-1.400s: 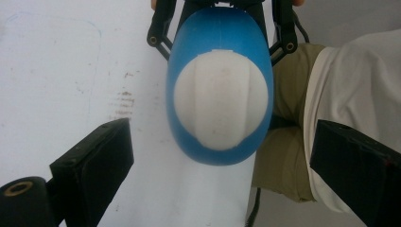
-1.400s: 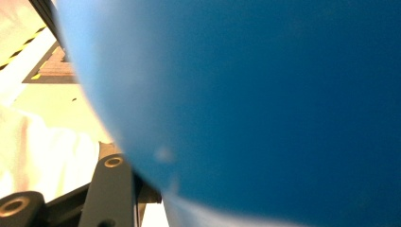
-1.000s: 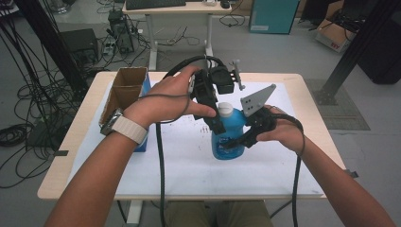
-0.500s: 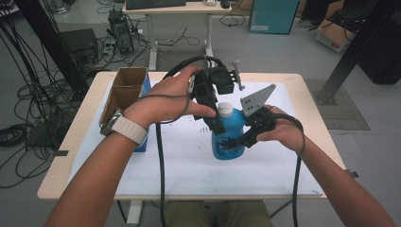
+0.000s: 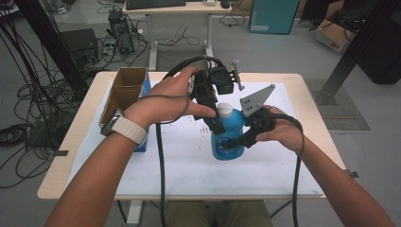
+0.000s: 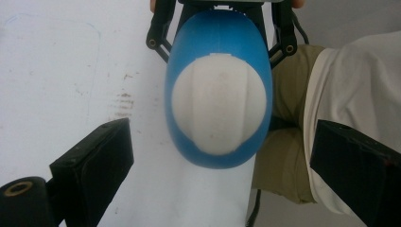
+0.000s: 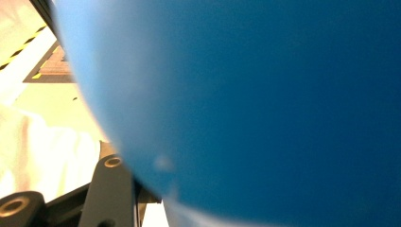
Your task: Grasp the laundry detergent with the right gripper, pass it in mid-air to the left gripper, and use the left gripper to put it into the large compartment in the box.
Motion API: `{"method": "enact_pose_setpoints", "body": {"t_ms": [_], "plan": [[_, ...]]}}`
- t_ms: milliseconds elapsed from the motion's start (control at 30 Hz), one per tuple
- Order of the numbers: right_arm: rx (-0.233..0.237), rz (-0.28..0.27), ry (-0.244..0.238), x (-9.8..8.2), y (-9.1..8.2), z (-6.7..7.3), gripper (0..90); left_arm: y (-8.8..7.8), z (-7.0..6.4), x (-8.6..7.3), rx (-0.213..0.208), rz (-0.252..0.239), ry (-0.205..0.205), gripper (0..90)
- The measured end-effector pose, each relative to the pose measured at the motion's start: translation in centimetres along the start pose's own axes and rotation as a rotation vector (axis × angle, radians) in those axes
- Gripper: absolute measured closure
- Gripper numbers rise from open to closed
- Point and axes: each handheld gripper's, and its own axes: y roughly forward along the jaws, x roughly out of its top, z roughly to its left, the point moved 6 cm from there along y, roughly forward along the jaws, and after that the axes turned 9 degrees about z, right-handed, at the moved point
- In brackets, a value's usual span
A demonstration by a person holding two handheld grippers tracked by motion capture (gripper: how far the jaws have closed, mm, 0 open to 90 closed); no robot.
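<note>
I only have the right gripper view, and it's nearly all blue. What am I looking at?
Observer: A blue bottle standing upright on the white sheet. In the high view the right gripper is shut on its body from the side.
Operator: Where's the other gripper?
Observer: The left gripper hangs over the bottle's white cap, jaws apart on either side and not touching it.
Operator: Anything else on the table?
Observer: An open cardboard box stands at the table's left edge, well apart from the bottle.
</note>
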Motion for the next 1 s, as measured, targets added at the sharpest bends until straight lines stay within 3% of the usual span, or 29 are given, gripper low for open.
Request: {"method": "enact_pose_setpoints", "body": {"t_ms": [533, 1000], "plan": [[0.004, 0.004, -0.002, 0.1, -0.2, 0.4, 43.4, 1.6, 0.2, 1.1, -0.009, 0.023, 0.031, 8.1], [0.008, 0.005, -0.005, 0.0, -0.4, 0.9, 43.4, 2.7, -0.1, 2.2, -0.036, 0.038, 0.064, 15.0]]}}
